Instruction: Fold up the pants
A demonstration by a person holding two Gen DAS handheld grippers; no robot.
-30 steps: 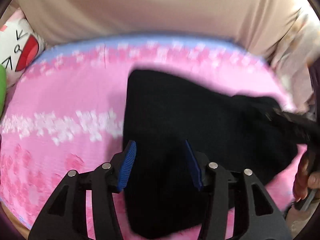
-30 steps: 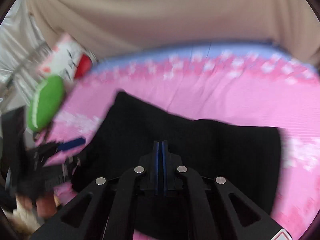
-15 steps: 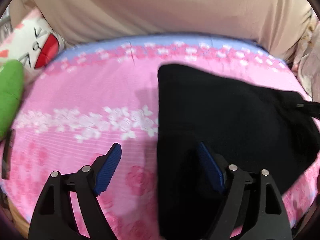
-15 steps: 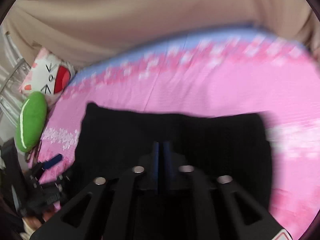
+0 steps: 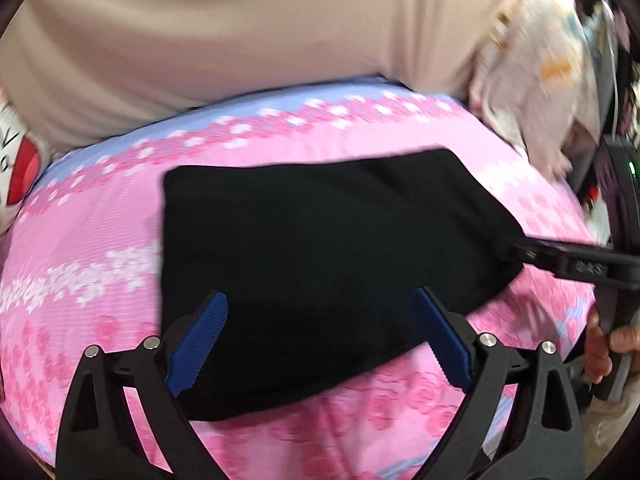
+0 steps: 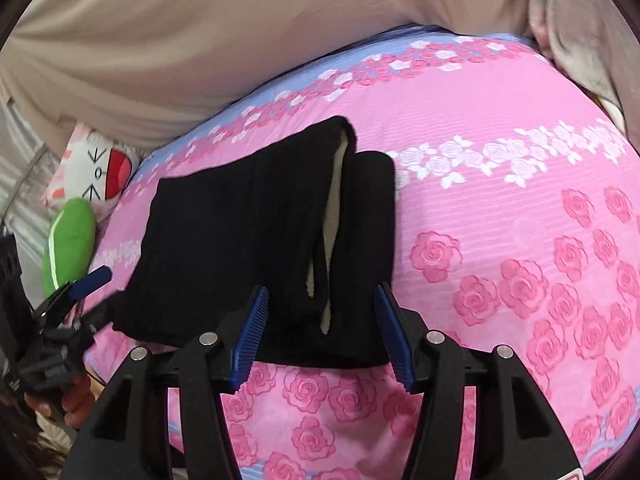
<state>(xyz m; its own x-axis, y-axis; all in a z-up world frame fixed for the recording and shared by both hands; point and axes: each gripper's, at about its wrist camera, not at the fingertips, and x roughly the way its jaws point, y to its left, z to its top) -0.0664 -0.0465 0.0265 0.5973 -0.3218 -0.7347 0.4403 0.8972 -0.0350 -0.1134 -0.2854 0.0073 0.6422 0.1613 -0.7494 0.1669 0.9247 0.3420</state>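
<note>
We see one pair of black pants, folded into a compact block and lying on a pink rose-print bedsheet, with two grippers over its near edge. The left wrist view is motion-blurred, so fabric detail is lost and the pants read as a plain dark slab; the pale bundle at its upper right cannot be identified. The right wrist view is sharper and shows what the other does not: two stacked layers with a strip of pale lining exposed between them, running from the far end toward the near edge.

The left gripper has its two blue pads spread wide, one over each side of the near part of the pants, holding nothing. The right gripper is likewise spread, its pads apart just above the near edge of the pants. In the left wrist view the right gripper enters from the right, with its tip against the corner of the pants; whether it touches the cloth we cannot tell.

Only the right wrist view shows in full the cat-face pillow and the green cushion at the bed's left edge. A beige curtain closes off the background.
</note>
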